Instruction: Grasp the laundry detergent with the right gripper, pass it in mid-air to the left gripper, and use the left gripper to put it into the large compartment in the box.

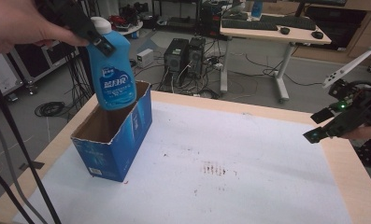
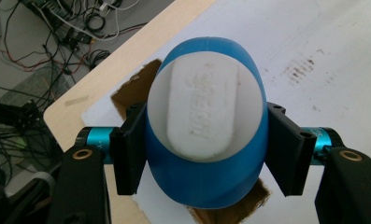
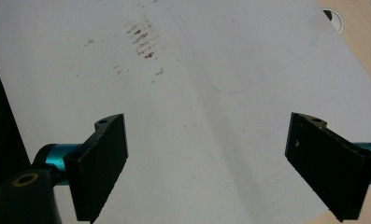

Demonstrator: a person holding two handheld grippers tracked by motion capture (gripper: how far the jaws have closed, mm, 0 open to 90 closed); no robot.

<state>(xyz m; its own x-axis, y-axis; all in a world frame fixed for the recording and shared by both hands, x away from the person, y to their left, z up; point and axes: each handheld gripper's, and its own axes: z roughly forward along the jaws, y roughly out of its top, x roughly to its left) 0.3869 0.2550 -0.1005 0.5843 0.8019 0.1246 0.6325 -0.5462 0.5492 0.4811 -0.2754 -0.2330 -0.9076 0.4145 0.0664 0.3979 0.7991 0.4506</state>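
Observation:
A blue detergent bottle (image 1: pixel 113 74) with a white cap hangs upright, its base just over the mouth of an open blue cardboard box (image 1: pixel 122 140) at the table's left. My left gripper (image 1: pixel 96 39) is shut on the bottle near its neck, held by a hand at the upper left. In the left gripper view the black jaws press both sides of the bottle (image 2: pixel 206 182), its white cap facing the camera, with the box (image 2: pixel 136 88) below. My right gripper (image 1: pixel 317 126) is open with nothing in it over the table's right edge; in its own view the right gripper (image 3: pixel 206 140) stands wide over the white sheet.
A white sheet (image 1: pixel 248 158) with a dark reddish stain (image 1: pixel 214 169) covers the wooden table (image 1: pixel 351 163). Beyond the far edge are computer towers (image 1: pixel 188 55), floor cables and a desk (image 1: pixel 272 32). Dark cables (image 1: pixel 15 154) trail down the left side.

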